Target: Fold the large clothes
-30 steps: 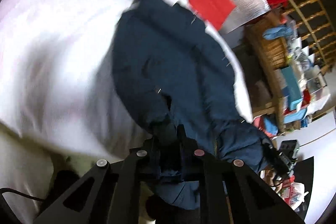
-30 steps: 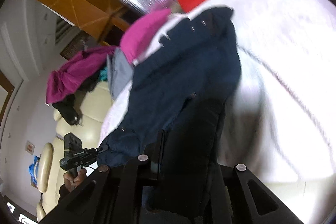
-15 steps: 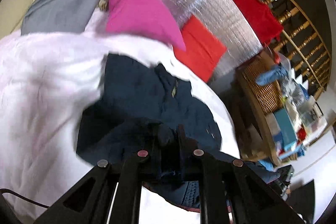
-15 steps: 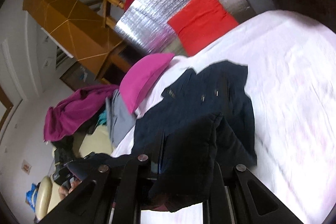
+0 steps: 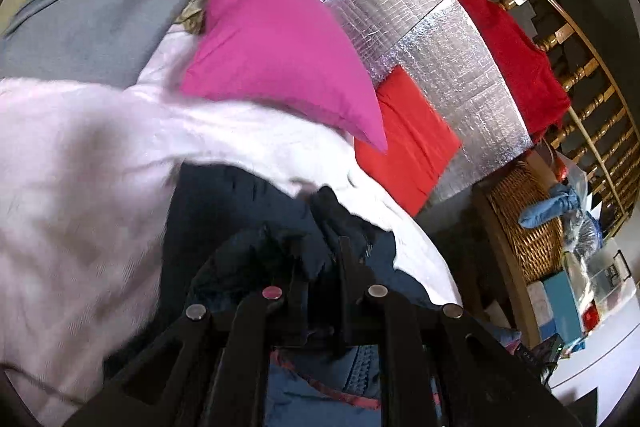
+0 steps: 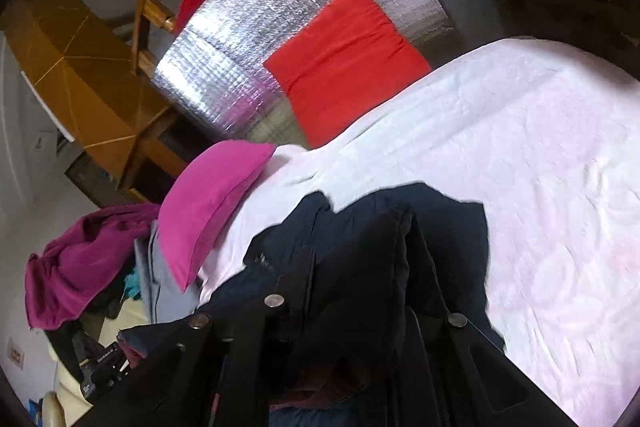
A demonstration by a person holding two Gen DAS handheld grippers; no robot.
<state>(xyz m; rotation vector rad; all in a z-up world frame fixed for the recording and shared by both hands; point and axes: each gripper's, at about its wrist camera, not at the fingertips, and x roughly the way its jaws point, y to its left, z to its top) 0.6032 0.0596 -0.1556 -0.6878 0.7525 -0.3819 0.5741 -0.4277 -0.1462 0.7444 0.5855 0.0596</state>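
Both grippers, left (image 5: 320, 259) and right (image 6: 360, 267), have their jaws clenched on the navy jacket (image 6: 440, 227), which lies partly on the white bed (image 6: 540, 167). To fold cleanly, keep both corners level (the fabric sags between them) and lay the edge down evenly.

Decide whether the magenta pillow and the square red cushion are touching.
Cannot tell. In the left wrist view the magenta pillow overlaps the red cushion; in the right wrist view pale sheet shows between them, but depth is unclear.
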